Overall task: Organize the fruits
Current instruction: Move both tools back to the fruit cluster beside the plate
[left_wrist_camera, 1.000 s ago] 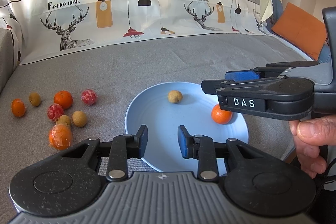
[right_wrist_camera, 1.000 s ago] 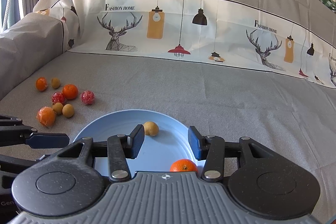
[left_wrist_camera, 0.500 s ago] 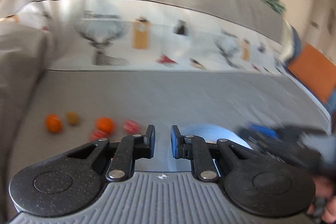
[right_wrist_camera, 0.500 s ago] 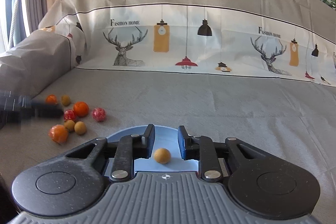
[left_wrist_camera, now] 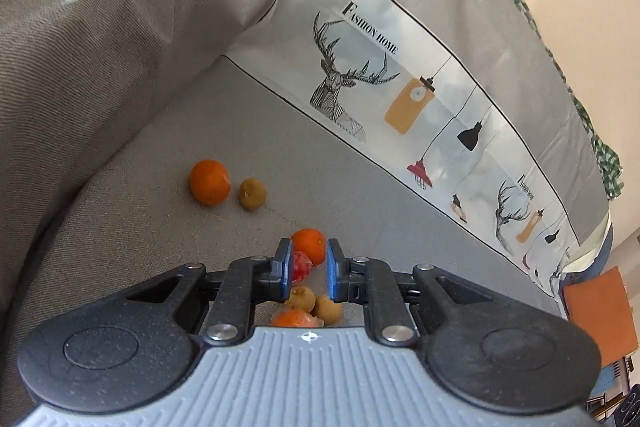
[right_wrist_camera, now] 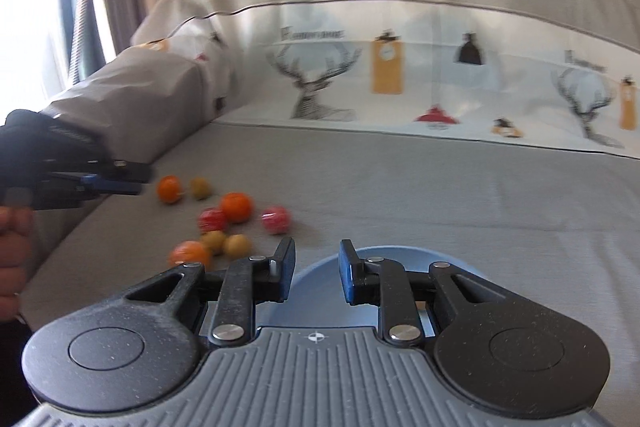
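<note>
Loose fruit lies on the grey sofa cover. In the left wrist view my left gripper is open above a cluster: an orange, a red wrapped fruit, two brown longans and a wrapped orange. Further left lie another orange and a longan. In the right wrist view my right gripper is open and empty over the near rim of the blue plate. The left gripper also shows in the right wrist view, above the fruit.
The sofa armrest rises at the left and the printed backrest cover runs behind the fruit. An orange cushion sits at the far right. A hand holds the left gripper.
My left gripper has swung left from the plate to over the fruit cluster and tilted. My right gripper has pulled back from the plate and its jaws narrowed, then widened a little.
</note>
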`<action>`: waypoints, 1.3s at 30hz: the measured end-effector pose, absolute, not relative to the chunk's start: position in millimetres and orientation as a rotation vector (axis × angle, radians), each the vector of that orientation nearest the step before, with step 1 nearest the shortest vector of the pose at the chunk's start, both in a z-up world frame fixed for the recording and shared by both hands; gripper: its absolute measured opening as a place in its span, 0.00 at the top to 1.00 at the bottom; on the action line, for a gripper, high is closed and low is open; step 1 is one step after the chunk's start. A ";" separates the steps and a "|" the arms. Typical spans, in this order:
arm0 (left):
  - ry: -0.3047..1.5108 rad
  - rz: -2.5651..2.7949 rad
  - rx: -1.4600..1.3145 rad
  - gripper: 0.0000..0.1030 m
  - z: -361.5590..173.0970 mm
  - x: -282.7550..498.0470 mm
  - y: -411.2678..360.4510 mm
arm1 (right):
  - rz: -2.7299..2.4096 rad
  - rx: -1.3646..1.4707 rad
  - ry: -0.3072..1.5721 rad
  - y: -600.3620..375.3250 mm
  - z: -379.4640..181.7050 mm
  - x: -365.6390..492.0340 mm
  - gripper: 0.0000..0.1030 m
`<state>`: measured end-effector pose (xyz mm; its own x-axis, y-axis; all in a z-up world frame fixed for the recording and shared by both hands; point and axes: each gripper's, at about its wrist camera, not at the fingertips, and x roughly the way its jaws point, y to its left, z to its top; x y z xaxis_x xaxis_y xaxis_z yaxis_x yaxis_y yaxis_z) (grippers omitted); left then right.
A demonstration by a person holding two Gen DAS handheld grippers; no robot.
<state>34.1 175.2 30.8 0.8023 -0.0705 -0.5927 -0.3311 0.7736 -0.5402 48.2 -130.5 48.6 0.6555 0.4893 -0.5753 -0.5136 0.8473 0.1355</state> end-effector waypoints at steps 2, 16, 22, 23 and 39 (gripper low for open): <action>0.645 0.153 -0.685 0.83 24.3 36.5 172.8 | 0.606 -0.040 0.651 -115.6 46.4 49.0 0.76; 0.750 0.144 -0.669 0.60 -10.1 75.7 163.3 | 0.625 -0.040 0.762 -52.7 20.9 81.4 0.75; 0.782 0.149 -0.652 0.55 -19.6 88.9 162.2 | 0.625 -0.035 0.813 -33.9 7.9 97.8 0.75; 0.787 0.151 -0.640 0.55 -20.6 90.7 161.0 | 0.624 -0.045 0.815 -29.8 6.1 99.7 0.75; 0.816 0.161 -0.573 0.66 -31.0 105.0 156.9 | 0.600 -0.079 0.843 -10.5 -6.0 116.2 0.68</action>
<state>105.0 156.9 -31.0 0.6825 -0.0791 -0.7266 -0.3497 0.8376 -0.4197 116.2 -10.5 -6.0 0.5108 0.4676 -0.7214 -0.5285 0.8326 0.1654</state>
